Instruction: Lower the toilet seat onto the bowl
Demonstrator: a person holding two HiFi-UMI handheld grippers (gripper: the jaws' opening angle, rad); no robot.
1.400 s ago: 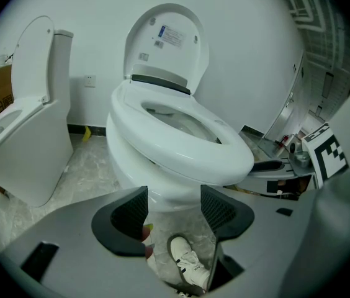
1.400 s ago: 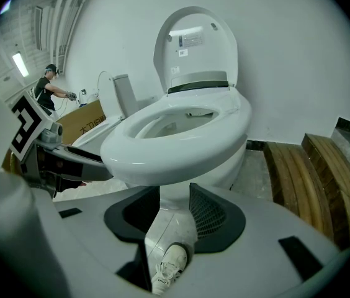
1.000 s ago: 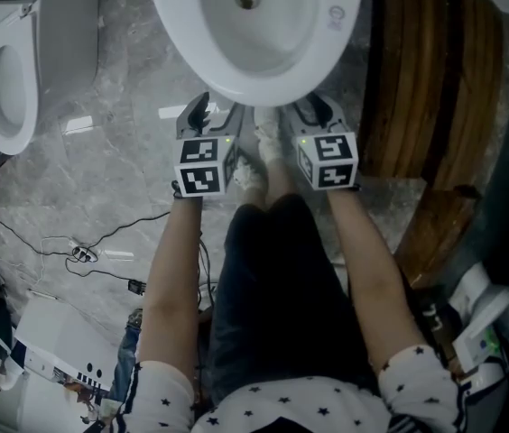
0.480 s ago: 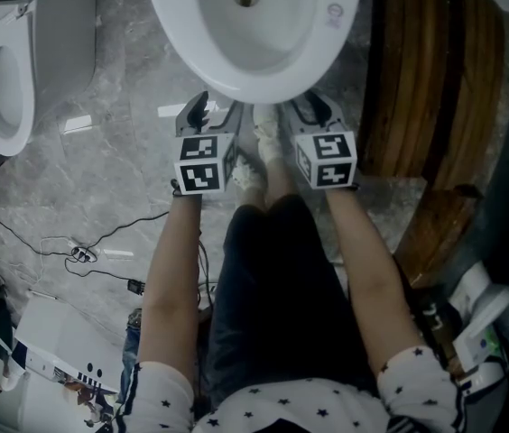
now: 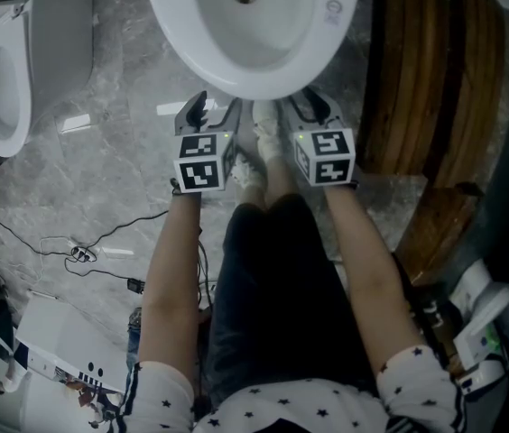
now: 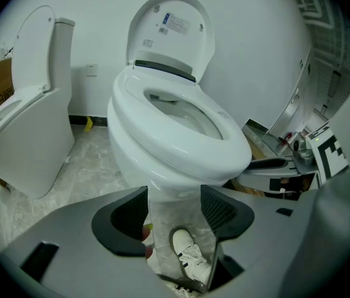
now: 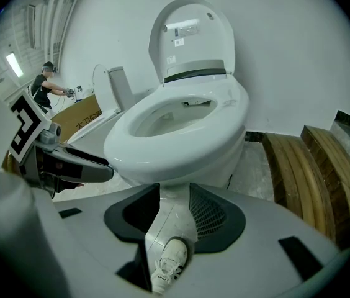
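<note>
Nearest you, your left tool (image 5: 216, 111) and right tool (image 5: 310, 108) both hang with jaws apart, gripping nothing; your white shoe (image 6: 190, 256) shows through each gap. Just beyond and above, the toilet seat (image 6: 224, 143) lies flat on the bowl (image 6: 134, 160), rounded front toward you, long axis running away. Behind it the lid (image 6: 172, 33) stands upright.

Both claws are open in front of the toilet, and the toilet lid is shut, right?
Not quite. The lid is not shut: it stands up at the back of the toilet, as the right gripper view shows. The rest is right: the left claw and the right claw are both open, with nothing gripped, in front of the toilet.
</note>
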